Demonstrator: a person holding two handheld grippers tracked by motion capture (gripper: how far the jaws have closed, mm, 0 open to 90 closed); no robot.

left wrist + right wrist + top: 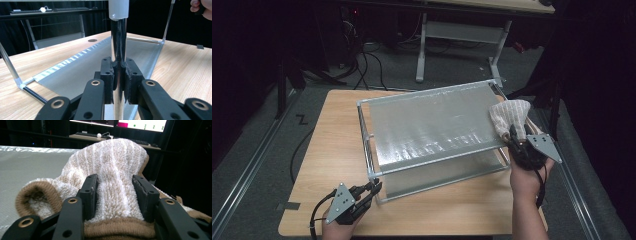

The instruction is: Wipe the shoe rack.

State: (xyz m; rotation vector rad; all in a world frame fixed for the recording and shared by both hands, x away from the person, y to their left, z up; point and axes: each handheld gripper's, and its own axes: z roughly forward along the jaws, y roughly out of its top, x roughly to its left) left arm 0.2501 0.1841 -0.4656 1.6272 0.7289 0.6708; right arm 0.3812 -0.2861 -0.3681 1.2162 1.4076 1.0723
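A metal frame rack with a silvery mesh top stands on the wooden table. At its front left corner my left gripper is shut on the shiny upright post, the pads pressing it from both sides. A fluffy white cloth with brown trim lies bunched on the rack's right edge. My right gripper is shut on that cloth, a thick fold filling the space between the jaws.
The rack's lower sheet lies on the table inside the frame. A desk leg and cables stand on the floor beyond the table. A monitor glows in the dark background.
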